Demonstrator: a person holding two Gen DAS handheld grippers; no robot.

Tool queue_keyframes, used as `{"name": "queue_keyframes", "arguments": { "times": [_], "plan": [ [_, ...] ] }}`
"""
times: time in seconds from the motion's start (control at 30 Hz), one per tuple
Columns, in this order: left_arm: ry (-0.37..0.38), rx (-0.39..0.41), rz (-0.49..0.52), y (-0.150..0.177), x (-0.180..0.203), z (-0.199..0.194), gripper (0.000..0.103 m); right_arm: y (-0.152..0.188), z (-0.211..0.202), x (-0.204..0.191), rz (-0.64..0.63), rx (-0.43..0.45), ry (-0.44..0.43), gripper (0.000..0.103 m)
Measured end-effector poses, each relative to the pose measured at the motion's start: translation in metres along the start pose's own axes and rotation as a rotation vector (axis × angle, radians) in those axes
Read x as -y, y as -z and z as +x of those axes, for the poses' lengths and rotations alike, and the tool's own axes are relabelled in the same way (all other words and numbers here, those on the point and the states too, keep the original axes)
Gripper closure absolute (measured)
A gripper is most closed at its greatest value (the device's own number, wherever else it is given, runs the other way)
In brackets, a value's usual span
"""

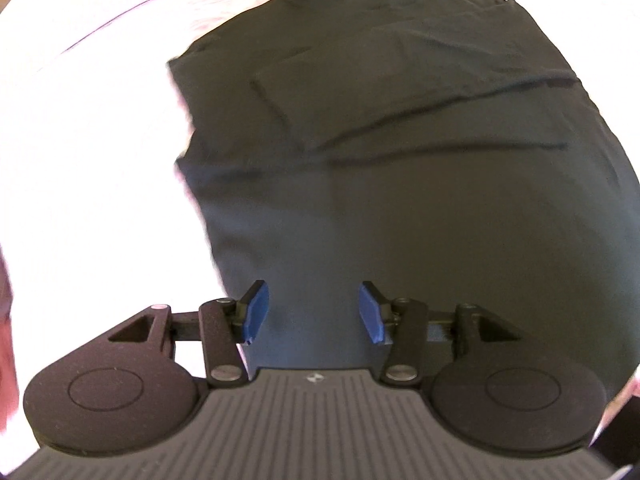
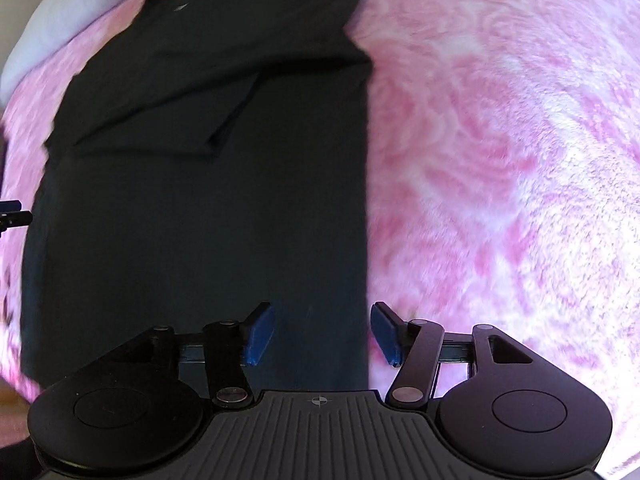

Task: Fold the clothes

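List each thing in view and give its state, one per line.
Black cotton T-shirt: flat, sides and sleeves folded inward, not held.
Pink floral fleece blanket: spread under the shirt.
Left claw: open, empty, above the shirt.
Right claw: open, empty, over the shirt's edge.

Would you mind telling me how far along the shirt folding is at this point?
Done: the black shirt lies on the pink blanket with both sides turned in to a long strip, a sleeve folded across the top. In hand: nothing; the left tool and right tool are both open over the hem end. Left: folding the strip crosswise.
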State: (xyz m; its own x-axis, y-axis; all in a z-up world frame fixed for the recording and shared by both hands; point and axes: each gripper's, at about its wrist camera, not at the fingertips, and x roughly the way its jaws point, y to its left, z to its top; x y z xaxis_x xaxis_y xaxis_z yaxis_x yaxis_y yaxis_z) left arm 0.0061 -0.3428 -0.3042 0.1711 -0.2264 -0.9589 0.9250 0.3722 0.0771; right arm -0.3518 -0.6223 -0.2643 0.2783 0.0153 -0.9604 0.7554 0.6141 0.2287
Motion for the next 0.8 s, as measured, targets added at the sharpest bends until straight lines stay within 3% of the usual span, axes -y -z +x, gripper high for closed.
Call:
{"name": "queue_keyframes", "arguments": {
  "times": [0.2,0.3,0.5,0.67,0.8],
  "plan": [
    [0.006,-0.021,-0.023,0.052,0.000,-0.034,0.056,0.015,-0.028,-0.020,-0.040,0.043,0.023,0.045],
    [0.025,-0.007,0.046,0.068,-0.002,-0.048,0.054,0.027,-0.046,-0.034,-0.006,0.097,0.049,0.045],
    [0.070,0.077,0.279,0.096,-0.004,-0.077,0.052,0.068,-0.082,-0.086,0.004,0.187,0.132,0.045],
    [0.100,0.127,0.398,0.113,-0.007,-0.105,0.051,0.104,-0.098,-0.137,-0.036,0.184,0.195,0.045],
    [0.120,0.151,0.418,0.123,-0.003,-0.126,0.047,0.125,-0.103,-0.169,-0.090,0.154,0.239,0.045]
  ]
}}
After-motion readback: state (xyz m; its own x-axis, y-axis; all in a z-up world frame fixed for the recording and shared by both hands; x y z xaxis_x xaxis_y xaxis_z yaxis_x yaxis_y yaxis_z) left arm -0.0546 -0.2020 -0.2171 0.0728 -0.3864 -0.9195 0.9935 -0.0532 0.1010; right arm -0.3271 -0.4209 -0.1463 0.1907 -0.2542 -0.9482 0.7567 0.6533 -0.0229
